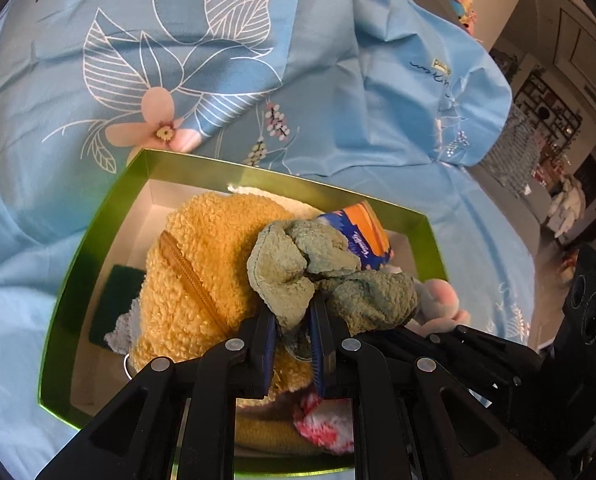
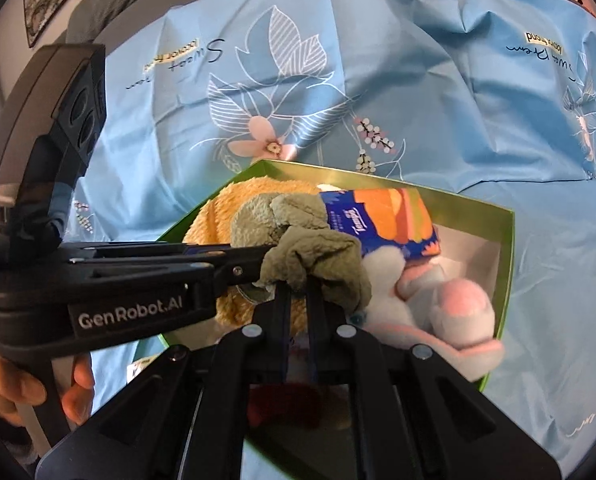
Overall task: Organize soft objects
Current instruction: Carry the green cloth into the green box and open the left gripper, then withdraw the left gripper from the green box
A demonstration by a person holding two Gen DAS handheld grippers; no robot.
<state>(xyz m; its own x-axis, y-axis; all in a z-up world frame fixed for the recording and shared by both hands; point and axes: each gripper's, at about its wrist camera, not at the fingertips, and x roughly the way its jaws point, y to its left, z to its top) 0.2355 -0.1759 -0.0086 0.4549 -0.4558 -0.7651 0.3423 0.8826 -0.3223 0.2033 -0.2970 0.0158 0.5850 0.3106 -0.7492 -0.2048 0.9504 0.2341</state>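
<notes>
Above the green-rimmed cardboard box (image 1: 98, 248) on the blue floral bedsheet (image 1: 337, 120), both the left gripper (image 1: 294, 316) and right gripper (image 2: 298, 292) pinch the crumpled sage-green fleece cloth (image 1: 298, 268) between closed fingers.

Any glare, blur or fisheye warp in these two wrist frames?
Left wrist: strong barrel warp, black corner vignette, green box rim bowed with mild sheen; room at the right edge soft. Right wrist: same warp and vignette; hand at lower left blurred, plush toy slightly soft. Green cloth sharp in both views.
</notes>
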